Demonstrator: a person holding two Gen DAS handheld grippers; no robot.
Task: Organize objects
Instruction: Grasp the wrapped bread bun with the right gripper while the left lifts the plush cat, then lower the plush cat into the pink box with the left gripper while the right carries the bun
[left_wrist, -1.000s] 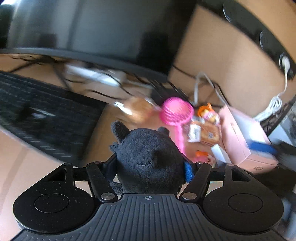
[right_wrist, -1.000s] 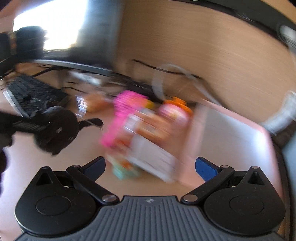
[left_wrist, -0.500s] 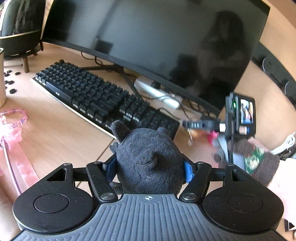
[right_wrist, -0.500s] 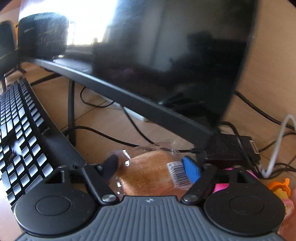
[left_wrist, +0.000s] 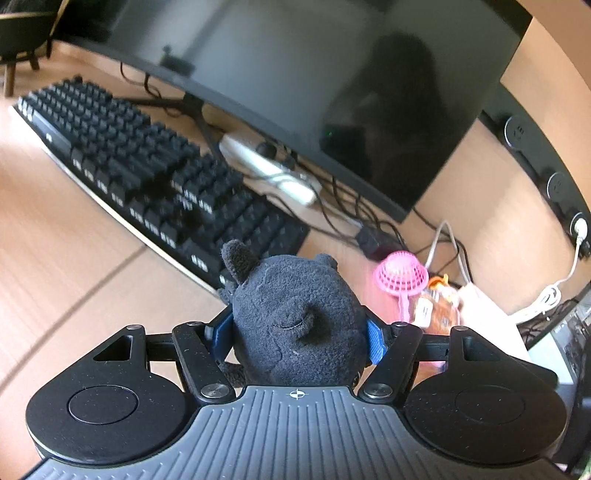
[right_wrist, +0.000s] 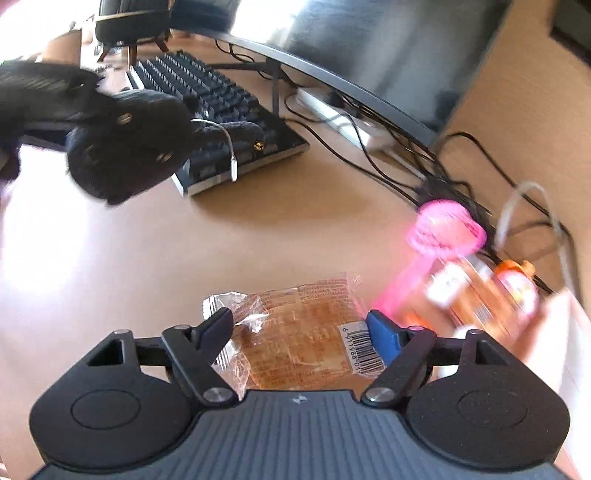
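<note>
Gripping a black plush toy (left_wrist: 295, 317), the left gripper (left_wrist: 297, 334) has both blue pads (left_wrist: 375, 341) pressed into its sides; toy is off the desk, ears pointing forward toward the keyboard (left_wrist: 155, 184). From the right wrist view the same plush (right_wrist: 125, 144) hangs at upper left, above the near end of the keyboard (right_wrist: 221, 110), with a thin white cord loop dangling off it.

Right gripper (right_wrist: 301, 328) is pinching a clear-wrapped bread bun (right_wrist: 295, 332) between its fingers, barcode label against the blue right pad (right_wrist: 384, 338). Can't tell if the bun is lifted or touching the desk (right_wrist: 184, 258).

Just right of the bun: pink handheld fan (right_wrist: 443, 232), head pointing away; blurred snack packets (right_wrist: 480, 295) with an orange-topped one beside it. Left wrist view shows the same pink fan (left_wrist: 400, 277) and packets (left_wrist: 436, 302) lying next to a pale pink box (left_wrist: 484, 314).

Behind: dark curved monitor (left_wrist: 332, 92) on its stand, white power strip (left_wrist: 269, 168) under it, tangle of black cables running to the wall side.
</note>
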